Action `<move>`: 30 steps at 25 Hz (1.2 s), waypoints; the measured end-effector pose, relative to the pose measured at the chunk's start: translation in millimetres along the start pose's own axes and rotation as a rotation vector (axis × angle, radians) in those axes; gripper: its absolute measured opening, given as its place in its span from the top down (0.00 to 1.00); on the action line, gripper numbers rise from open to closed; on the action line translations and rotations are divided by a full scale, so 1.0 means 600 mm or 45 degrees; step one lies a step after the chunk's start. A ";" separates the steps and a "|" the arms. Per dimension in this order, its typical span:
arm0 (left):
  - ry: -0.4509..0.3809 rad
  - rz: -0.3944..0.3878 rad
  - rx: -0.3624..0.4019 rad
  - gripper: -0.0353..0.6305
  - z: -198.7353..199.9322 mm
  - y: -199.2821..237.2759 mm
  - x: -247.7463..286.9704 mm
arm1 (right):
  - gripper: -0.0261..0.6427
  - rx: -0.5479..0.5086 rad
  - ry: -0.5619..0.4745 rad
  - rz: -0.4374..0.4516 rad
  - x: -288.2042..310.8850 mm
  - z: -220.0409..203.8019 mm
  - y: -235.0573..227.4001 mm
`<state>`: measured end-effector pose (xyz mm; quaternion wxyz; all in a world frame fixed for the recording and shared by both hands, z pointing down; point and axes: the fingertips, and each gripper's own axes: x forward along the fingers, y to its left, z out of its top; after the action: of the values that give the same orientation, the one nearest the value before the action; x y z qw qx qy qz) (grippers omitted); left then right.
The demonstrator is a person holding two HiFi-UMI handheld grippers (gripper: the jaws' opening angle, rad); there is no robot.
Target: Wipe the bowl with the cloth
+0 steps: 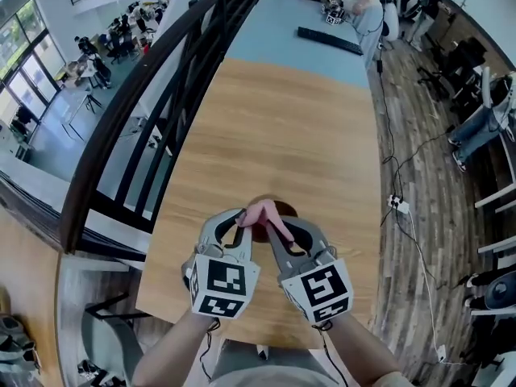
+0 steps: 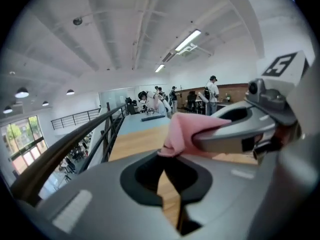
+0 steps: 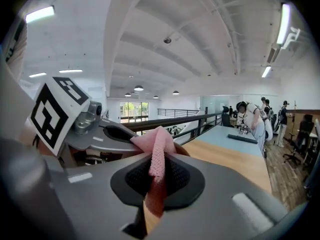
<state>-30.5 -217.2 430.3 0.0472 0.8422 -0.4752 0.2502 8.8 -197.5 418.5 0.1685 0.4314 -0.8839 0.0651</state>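
Note:
I hold both grippers close together, raised above the wooden table (image 1: pixel 282 119). A pink cloth (image 1: pixel 262 210) stretches between their tips. My right gripper (image 1: pixel 269 221) is shut on it, and the cloth (image 3: pixel 157 144) runs up out of its jaws (image 3: pixel 156 159). My left gripper (image 1: pixel 242 216) is shut too, and a corner of the cloth (image 2: pixel 187 126) reaches its tip (image 2: pixel 165 156). Under the grippers lies a brown bowl (image 1: pixel 289 211), mostly hidden by them; only a brown rim (image 3: pixel 184 149) shows behind the cloth.
A dark railing (image 1: pixel 161 95) runs along the table's left side, with a drop to a lower floor beyond. A pale blue tabletop (image 1: pixel 274 31) with a black bar (image 1: pixel 329 40) adjoins the far end, where people stand. Cables and a power strip (image 1: pixel 399 204) lie on the floor at right.

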 end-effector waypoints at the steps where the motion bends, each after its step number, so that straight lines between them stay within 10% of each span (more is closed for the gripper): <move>1: -0.010 0.012 0.048 0.94 0.008 -0.007 -0.015 | 0.93 -0.033 0.008 0.009 -0.005 0.005 0.010; 12: -0.096 0.115 0.348 0.94 0.078 -0.051 -0.124 | 0.93 -0.130 -0.071 0.021 -0.062 0.065 0.051; 30: -0.227 0.166 0.193 0.94 0.139 -0.025 -0.186 | 0.93 -0.066 -0.073 -0.234 -0.120 0.066 -0.003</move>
<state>-34.4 -148.7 308.1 -0.0753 0.8296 -0.5109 0.2121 41.8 -155.7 356.1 0.1596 0.5079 -0.8464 0.0142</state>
